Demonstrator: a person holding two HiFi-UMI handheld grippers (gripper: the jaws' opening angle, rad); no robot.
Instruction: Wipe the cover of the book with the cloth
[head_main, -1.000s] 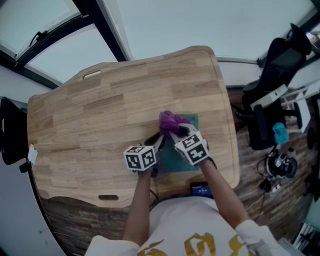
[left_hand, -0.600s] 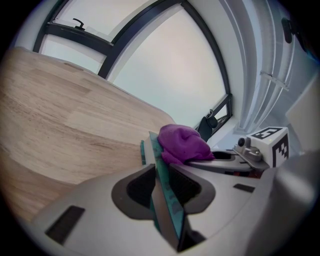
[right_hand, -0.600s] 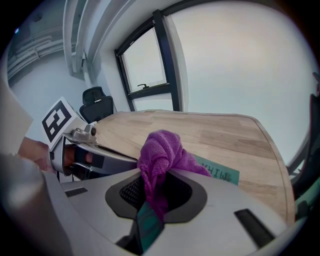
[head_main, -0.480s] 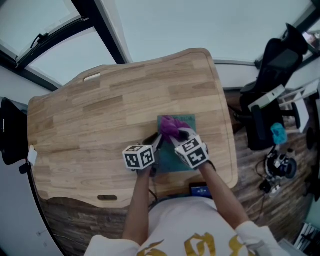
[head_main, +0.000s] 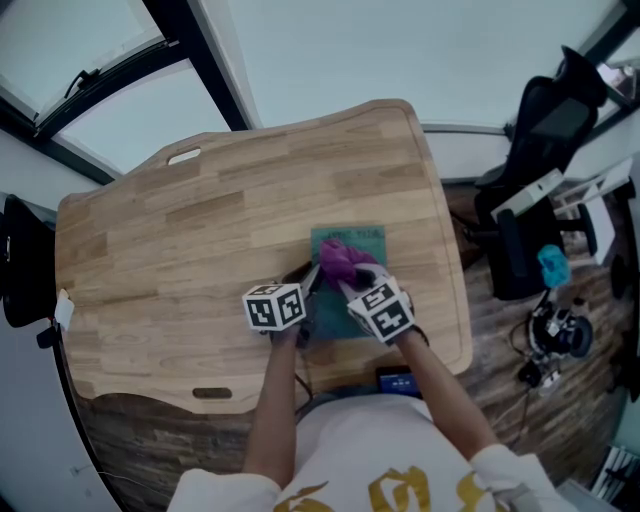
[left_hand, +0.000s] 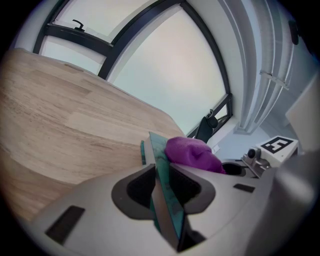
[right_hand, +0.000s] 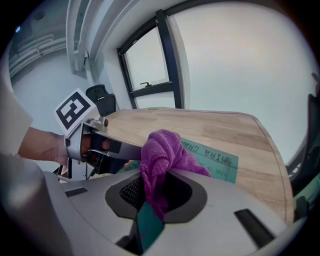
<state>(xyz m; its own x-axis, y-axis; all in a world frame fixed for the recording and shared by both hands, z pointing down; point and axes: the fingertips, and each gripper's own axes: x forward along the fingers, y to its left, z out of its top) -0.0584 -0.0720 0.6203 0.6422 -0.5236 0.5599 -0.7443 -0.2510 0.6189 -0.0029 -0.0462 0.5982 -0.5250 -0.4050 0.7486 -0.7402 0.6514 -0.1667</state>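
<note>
A teal book lies flat on the wooden table, near its right front. My left gripper is shut on the book's left edge, which runs thin between the jaws. A bunched purple cloth rests on the cover, and my right gripper is shut on it. In the right gripper view the cloth bulges out of the jaws over the printed cover, with the left gripper just left of it. The cloth also shows in the left gripper view.
The table's right edge curves close beside the book. A black office chair and cluttered gear stand on the floor to the right. Window frames run behind the table. A dark device sits at the near edge.
My right gripper has drawn the purple cloth along the cover toward the person, baring more of the book's far end. The left gripper has stayed on the book's edge.
</note>
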